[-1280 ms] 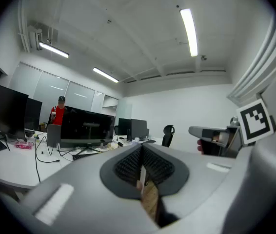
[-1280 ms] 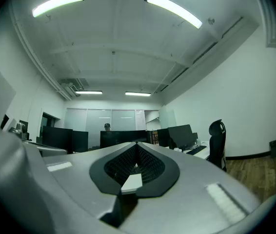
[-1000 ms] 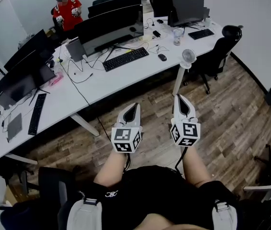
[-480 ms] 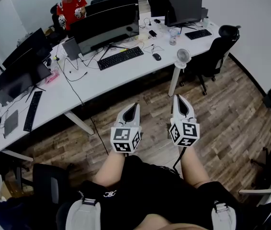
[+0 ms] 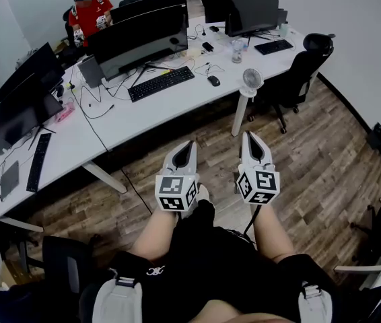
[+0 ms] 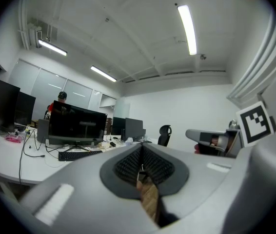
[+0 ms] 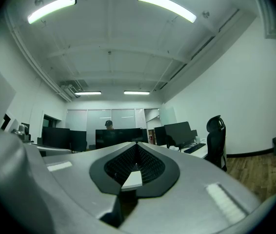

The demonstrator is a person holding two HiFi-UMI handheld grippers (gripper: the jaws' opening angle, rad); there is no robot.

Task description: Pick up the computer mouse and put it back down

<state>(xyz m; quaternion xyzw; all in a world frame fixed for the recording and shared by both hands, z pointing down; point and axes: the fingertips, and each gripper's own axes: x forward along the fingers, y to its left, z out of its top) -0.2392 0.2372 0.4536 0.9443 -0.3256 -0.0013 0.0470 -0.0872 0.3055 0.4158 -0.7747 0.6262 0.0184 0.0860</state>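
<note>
Both tools were empty, jaws closed together: the left gripper (image 5: 188,147) and right gripper (image 5: 251,142) hung level over the wooden floor (image 5: 312,153), well short of the desk (image 5: 150,113). The computer mouse (image 5: 213,81) lay untouched there, just right of the keyboard (image 5: 161,83). I judged the approach was in hand; next, one gripper had to reach it and open. A small fan (image 5: 252,79) and an office chair (image 5: 297,76) stood near that path.

The head view looked steeply down over the left gripper (image 5: 188,145) and right gripper (image 5: 248,136); their level views shared its distant desk (image 5: 147,110).
</note>
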